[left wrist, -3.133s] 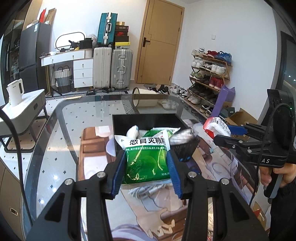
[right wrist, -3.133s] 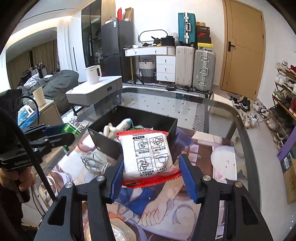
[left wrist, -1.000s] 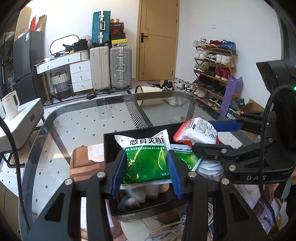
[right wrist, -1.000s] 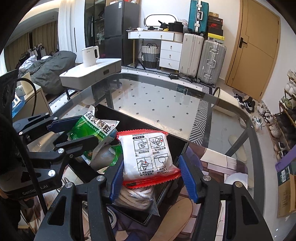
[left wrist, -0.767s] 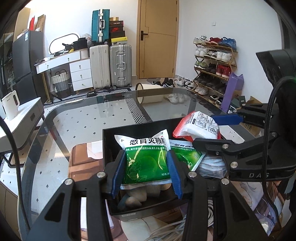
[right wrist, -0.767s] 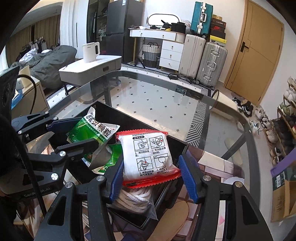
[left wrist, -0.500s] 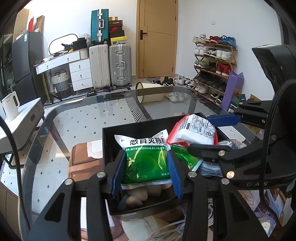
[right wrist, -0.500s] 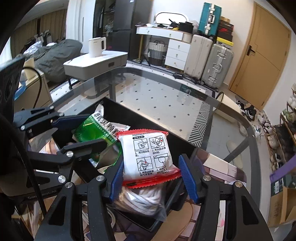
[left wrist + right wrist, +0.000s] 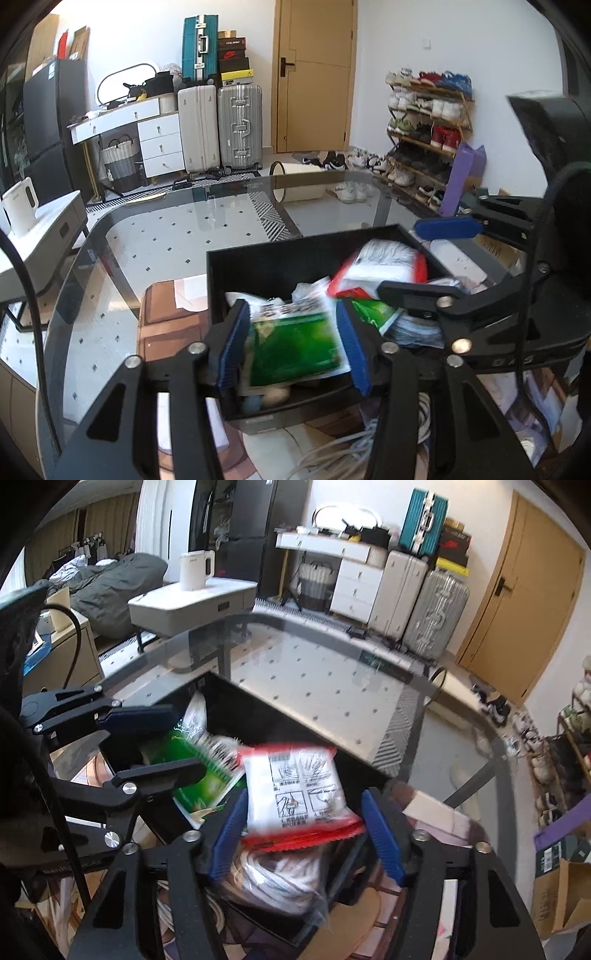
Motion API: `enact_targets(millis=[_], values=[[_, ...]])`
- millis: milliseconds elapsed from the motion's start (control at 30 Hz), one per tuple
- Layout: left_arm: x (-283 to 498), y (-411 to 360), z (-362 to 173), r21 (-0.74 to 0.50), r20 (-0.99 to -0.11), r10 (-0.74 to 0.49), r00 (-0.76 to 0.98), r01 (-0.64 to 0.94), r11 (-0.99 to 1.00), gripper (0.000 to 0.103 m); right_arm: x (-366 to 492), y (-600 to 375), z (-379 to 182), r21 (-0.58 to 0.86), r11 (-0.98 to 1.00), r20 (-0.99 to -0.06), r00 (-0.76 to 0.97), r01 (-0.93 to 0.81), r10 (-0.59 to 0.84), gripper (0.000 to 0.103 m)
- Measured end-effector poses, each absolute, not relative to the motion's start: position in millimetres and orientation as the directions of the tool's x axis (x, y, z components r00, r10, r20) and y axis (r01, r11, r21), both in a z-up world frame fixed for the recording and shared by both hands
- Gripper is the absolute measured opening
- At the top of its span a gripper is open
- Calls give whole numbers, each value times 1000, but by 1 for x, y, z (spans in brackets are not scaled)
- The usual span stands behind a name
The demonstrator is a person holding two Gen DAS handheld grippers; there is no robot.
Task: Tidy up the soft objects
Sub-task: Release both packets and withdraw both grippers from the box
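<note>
A black box (image 9: 295, 243) stands on the glass table and holds several soft things. My left gripper (image 9: 291, 347) hangs over its near side with its jaws opening. A green packet (image 9: 295, 350) lies blurred between them, slipping down clear of the pads. My right gripper (image 9: 303, 830) is over the same black box (image 9: 277, 716), jaws opening too. The red and white packet (image 9: 295, 794) tilts loose between its blue fingers (image 9: 380, 838). Each view shows the other gripper beside it: the right gripper (image 9: 417, 258) and the left gripper (image 9: 162, 742).
A clear bag of white cord (image 9: 280, 878) lies in the box under the red packet. Loose white cable (image 9: 343, 458) and a printed mat (image 9: 170, 325) lie on the glass table (image 9: 166, 240). Beyond it are a white side table with a kettle (image 9: 195, 568), suitcases and a shoe rack (image 9: 424, 122).
Both grippers have spread their jaws over the box. The green packet and the red and white packet, held firmly before, now blur and tip downward between the fingers.
</note>
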State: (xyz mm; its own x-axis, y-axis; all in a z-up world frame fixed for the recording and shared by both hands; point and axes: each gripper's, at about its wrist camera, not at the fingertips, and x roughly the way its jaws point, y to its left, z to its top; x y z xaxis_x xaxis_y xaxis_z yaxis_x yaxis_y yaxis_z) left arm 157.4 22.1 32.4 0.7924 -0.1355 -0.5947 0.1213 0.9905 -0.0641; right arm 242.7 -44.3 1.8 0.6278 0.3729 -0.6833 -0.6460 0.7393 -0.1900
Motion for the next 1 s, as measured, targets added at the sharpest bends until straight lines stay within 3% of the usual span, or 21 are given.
enact_targets(millis=[67,133,267,467,1000], values=[[151,26,37,-87,-577,-146,803,118,989,64,237,-54,10,-157,745,-664,628,-648,406,83],[145,27,42,-102,-563,-153,812,115,988,67,231,-59,17,-156,755,-645,645,-636,410,85],[125,33,52,-131,-519,-143,843,87,987,99,215,-76,27,-133,778,-605,672,-614,427,96],[102,37,57,-146,-514,-148,845,84,986,103,186,-92,38,-86,790,-563,684,-606,464,102],[51,42,52,-108,-526,-65,848,9,994,103,130,-121,37,-33,800,-543,683,-599,489,102]])
